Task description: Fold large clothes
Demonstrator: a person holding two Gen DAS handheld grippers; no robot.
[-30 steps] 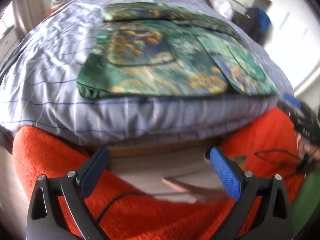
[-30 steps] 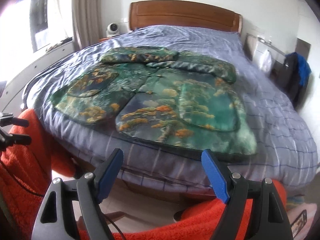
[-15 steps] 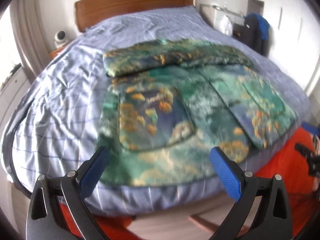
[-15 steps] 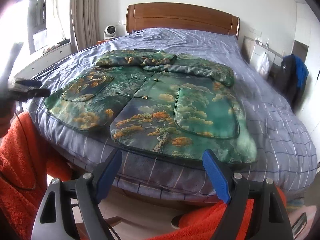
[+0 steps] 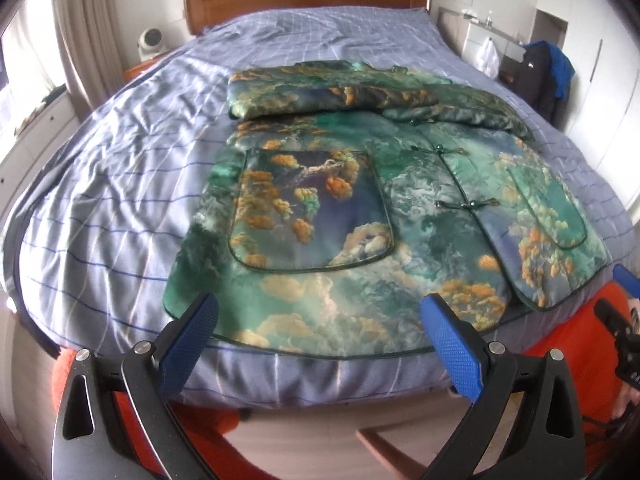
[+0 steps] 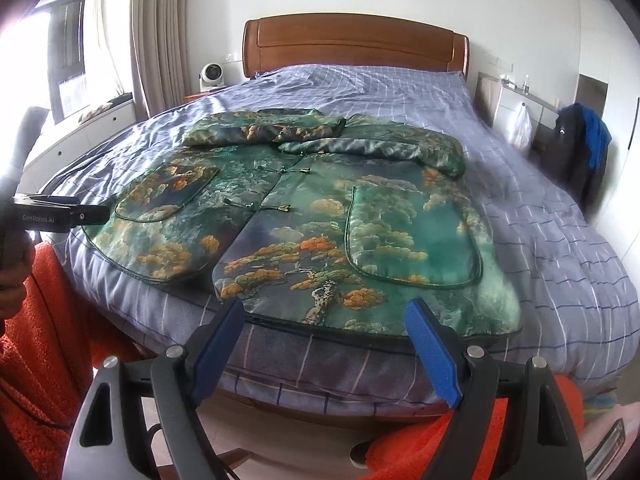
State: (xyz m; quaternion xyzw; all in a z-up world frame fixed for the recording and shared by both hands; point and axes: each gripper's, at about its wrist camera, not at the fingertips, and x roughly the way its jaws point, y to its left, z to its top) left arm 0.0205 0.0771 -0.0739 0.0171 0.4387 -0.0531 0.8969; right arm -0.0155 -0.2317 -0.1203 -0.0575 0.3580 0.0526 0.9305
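Note:
A large green jacket (image 5: 360, 208) with orange tree prints lies flat, front up, on the bed; its sleeves are folded across the top and its hem lies along the bed's near edge. It also shows in the right wrist view (image 6: 320, 220). My left gripper (image 5: 316, 316) is open and empty, just short of the left part of the hem. My right gripper (image 6: 324, 320) is open and empty, just short of the right part of the hem. The left gripper's body (image 6: 56, 214) shows at the left edge of the right wrist view.
The bed has a blue checked sheet (image 5: 120, 184) and a wooden headboard (image 6: 356, 48). A small white fan (image 6: 212, 74) stands on the nightstand. A dark and blue garment (image 6: 580, 148) hangs at the right. Orange fleece (image 6: 44, 340) fills the foreground.
Both grippers have risen and moved forward toward the bed's near edge. The left view swung up from the bed's side to look over the jacket. Both stay open.

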